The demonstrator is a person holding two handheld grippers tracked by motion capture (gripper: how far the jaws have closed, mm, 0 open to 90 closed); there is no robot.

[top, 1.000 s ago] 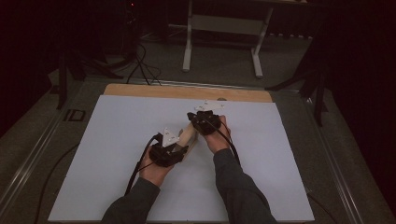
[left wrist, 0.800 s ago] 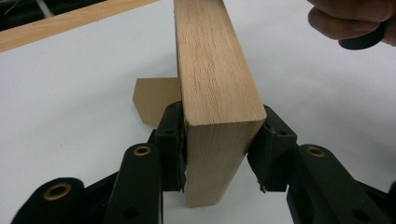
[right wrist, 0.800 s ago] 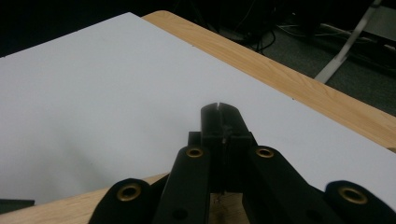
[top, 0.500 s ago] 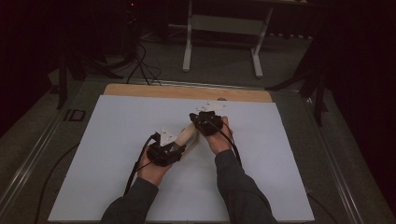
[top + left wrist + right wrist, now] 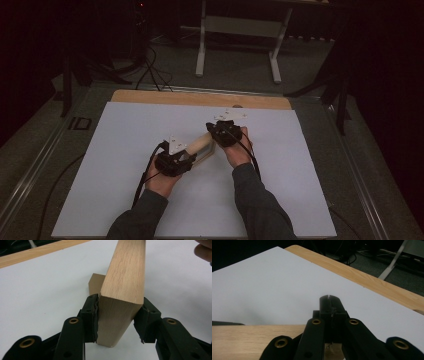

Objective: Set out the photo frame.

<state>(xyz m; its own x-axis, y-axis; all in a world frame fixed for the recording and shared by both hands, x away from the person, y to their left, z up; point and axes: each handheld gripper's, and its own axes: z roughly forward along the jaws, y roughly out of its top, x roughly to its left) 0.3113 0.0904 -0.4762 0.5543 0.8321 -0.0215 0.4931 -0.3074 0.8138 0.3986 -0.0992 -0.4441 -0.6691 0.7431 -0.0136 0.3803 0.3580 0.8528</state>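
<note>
From where I'm driving this, it looks like a lab or test studio, not anyone's home. The bench (image 5: 150, 135) is a plain white sheet over a wooden board (image 5: 200, 98), nothing decorative on it. Everything around it is dark, like blacked-out walls or curtains. Grey carpet floor (image 5: 240, 70), with loose black cables (image 5: 150, 67) snaking across it at the back. There's a white metal table frame (image 5: 237, 37) behind the bench, and dark stand legs (image 5: 75, 75) either side, like camera or light stands. A metal rail (image 5: 35, 165) runs along the bench's left edge.
</note>
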